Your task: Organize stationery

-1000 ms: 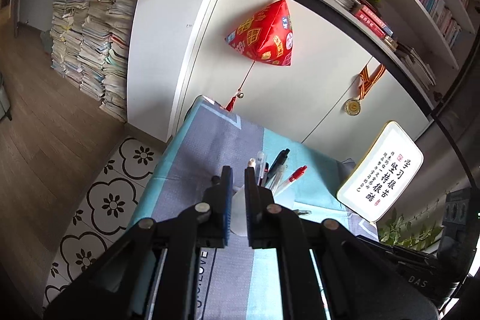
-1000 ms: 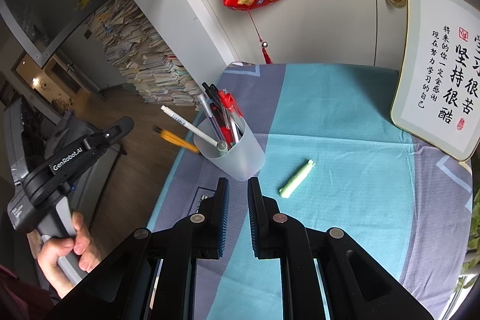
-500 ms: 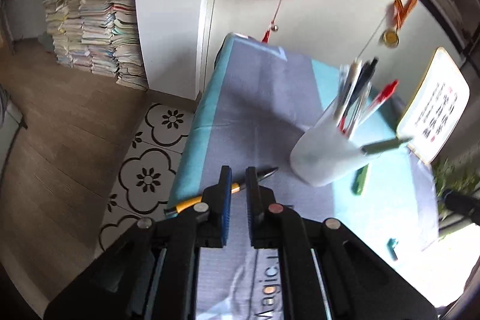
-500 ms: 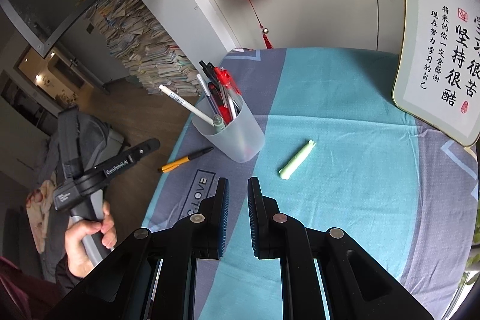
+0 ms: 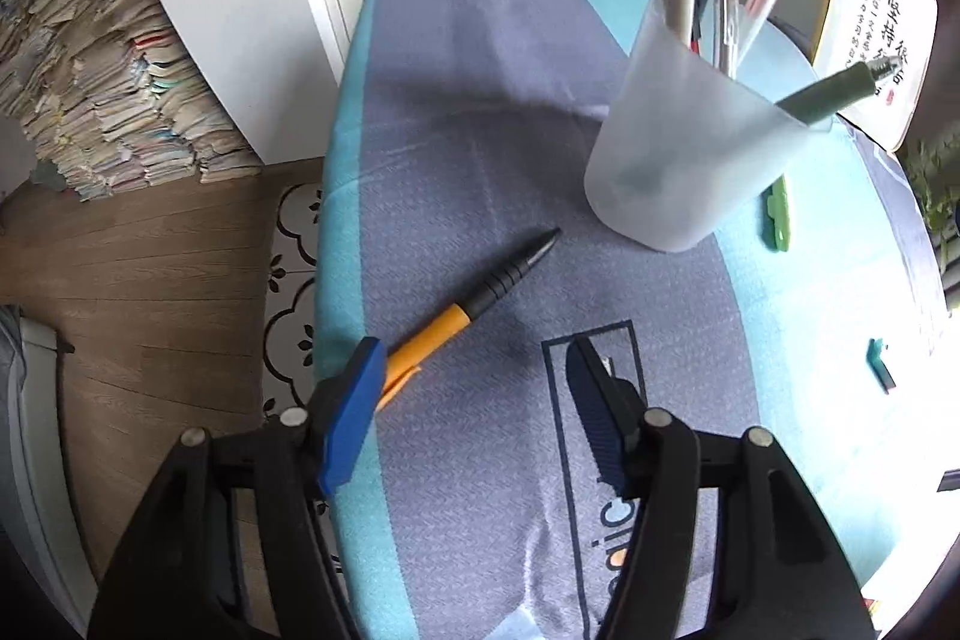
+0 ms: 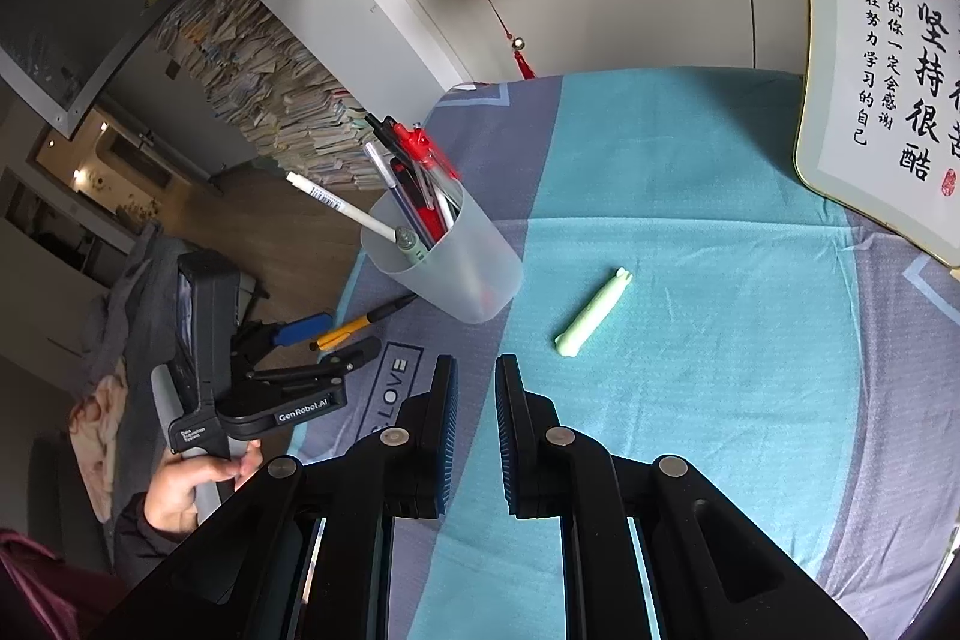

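Meanwhile, left gripper, jaws opening, straddles orange pen near table edge.

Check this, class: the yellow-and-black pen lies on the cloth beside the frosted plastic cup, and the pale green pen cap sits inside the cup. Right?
Not quite. The pale green pen cap lies on the cloth, apart from the frosted plastic cup, as the right wrist view shows. The yellow-and-black pen does lie beside it.

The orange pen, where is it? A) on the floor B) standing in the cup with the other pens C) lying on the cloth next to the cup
C: the orange pen lies flat on the tablecloth, beside the frosted cup, not in it.
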